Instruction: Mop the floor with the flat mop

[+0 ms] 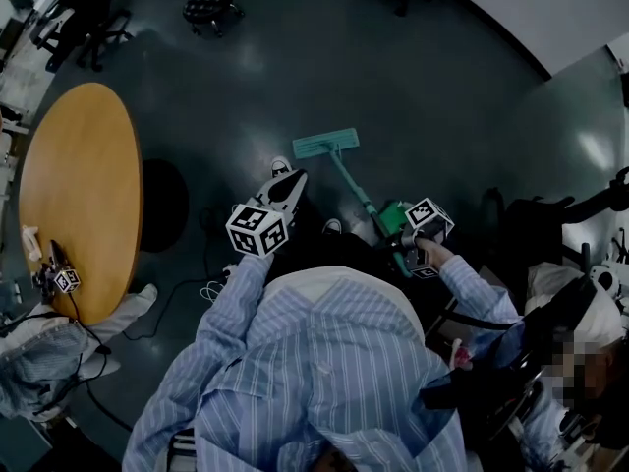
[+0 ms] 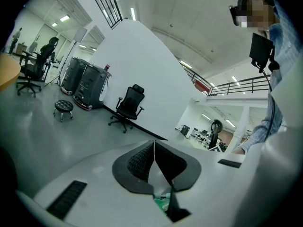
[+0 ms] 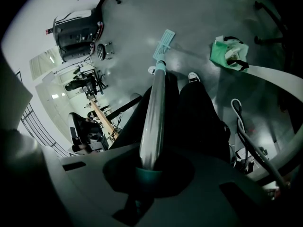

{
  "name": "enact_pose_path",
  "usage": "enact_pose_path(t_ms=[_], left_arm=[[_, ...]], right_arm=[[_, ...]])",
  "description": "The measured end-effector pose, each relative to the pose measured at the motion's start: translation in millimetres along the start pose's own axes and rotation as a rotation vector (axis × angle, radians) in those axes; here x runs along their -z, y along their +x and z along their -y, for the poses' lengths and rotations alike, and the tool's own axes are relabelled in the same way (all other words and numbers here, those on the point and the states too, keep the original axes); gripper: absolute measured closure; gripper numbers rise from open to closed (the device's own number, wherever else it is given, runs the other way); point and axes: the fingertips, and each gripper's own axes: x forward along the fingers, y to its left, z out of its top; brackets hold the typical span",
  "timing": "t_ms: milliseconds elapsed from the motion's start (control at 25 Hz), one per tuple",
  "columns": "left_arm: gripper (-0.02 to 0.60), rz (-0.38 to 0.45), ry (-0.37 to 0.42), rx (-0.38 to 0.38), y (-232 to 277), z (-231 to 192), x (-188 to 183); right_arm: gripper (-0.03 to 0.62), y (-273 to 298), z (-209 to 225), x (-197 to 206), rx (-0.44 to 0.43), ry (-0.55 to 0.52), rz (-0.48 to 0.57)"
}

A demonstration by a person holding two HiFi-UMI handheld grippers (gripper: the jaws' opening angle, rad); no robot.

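Observation:
The flat mop's teal head (image 1: 325,145) lies flat on the dark grey floor ahead of my feet. Its handle (image 1: 356,190) slants back to my right gripper (image 1: 407,240), which is shut on the shaft. In the right gripper view the silver handle (image 3: 154,112) runs from the jaws (image 3: 147,170) out to the mop head (image 3: 164,43). My left gripper (image 1: 287,187) is held in the air left of the handle, apart from it. In its own view the left gripper (image 2: 154,144) has its black pads pressed together, holding nothing.
A round wooden table (image 1: 79,195) stands at the left, with a dark round base (image 1: 163,205) beside it and cables (image 1: 211,288) on the floor. A stool (image 1: 211,8) and office chairs stand farther off. A green bag (image 3: 229,53) and another person (image 1: 580,332) are at the right.

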Motion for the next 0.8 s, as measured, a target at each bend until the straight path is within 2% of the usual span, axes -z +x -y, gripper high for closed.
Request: enact_pose_path(t_ms=[800], left_arm=[[0.574,0.015,-0.008,-0.021,-5.4,-4.4,0.7]], right_arm=[[0.568,-1.0,-0.2,-4.6,-0.007,-0.002,-0.001]])
